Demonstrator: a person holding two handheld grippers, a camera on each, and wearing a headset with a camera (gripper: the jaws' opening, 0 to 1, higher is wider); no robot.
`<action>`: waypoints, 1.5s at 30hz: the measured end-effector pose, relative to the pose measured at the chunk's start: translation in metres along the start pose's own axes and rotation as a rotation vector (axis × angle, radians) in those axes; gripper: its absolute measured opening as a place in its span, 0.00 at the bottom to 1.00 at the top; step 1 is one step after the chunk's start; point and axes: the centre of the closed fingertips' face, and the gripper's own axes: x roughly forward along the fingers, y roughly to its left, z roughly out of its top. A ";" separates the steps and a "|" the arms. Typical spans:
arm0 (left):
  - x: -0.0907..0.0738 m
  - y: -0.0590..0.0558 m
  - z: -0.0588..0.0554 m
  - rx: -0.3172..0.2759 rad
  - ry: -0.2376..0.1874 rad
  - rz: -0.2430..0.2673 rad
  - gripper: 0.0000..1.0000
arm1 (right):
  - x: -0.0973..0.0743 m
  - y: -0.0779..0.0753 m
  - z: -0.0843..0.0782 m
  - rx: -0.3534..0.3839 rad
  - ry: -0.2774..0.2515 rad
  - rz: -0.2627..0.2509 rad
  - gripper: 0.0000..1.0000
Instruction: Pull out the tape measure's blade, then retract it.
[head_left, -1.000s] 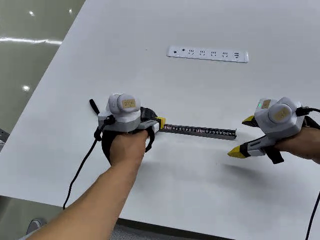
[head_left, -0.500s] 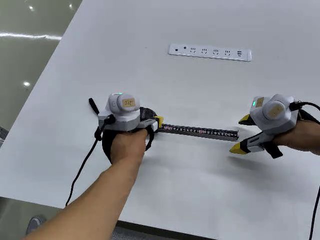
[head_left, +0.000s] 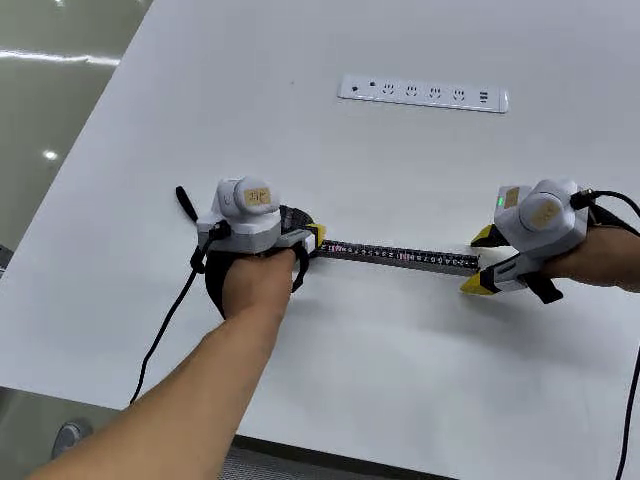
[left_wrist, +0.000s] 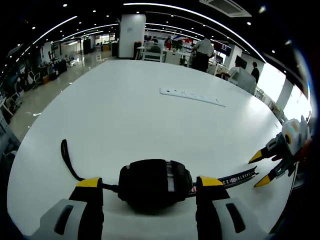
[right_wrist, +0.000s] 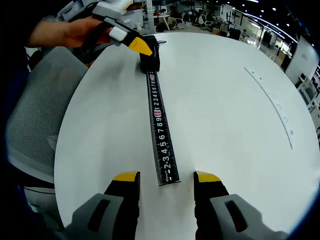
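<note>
The white bench (head_left: 400, 380) carries everything, and most of its top is bare. In the right gripper view a grey mesh chair (right_wrist: 35, 115) stands at its edge. A long white power strip (head_left: 423, 93) lies flat towards the far side, well apart from the work and blocking nothing.

The tape measure's blade (head_left: 400, 255) is drawn out and lies flat on the bench between the two grippers, its numbered face up. The right gripper (right_wrist: 165, 176) is at the blade's free end. Its fingers are spread wide, one on each side of the tip, with white bench showing between each finger and the blade.

The left gripper (left_wrist: 150, 181) is at the other end, where the black tape measure (left_wrist: 155, 182) sits on the bench between its fingers. These are set about the case's width apart. One lies against the case and a sliver of bench shows beside the other, so I cannot tell whether the grip is firm.

A black wrist strap (left_wrist: 67, 160) trails from the case across the bench. A thin black cable (head_left: 170, 320) runs from the left gripper towards the near edge.
</note>
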 end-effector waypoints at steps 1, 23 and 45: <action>0.000 0.000 0.000 -0.001 0.000 -0.001 0.72 | 0.000 -0.001 -0.001 -0.001 0.002 -0.002 0.39; 0.007 0.000 -0.009 -0.032 0.007 -0.010 0.70 | 0.001 0.000 -0.005 -0.191 0.031 0.040 0.14; 0.007 -0.006 -0.009 -0.026 -0.010 -0.021 0.62 | 0.002 0.000 -0.005 -0.235 0.041 0.065 0.12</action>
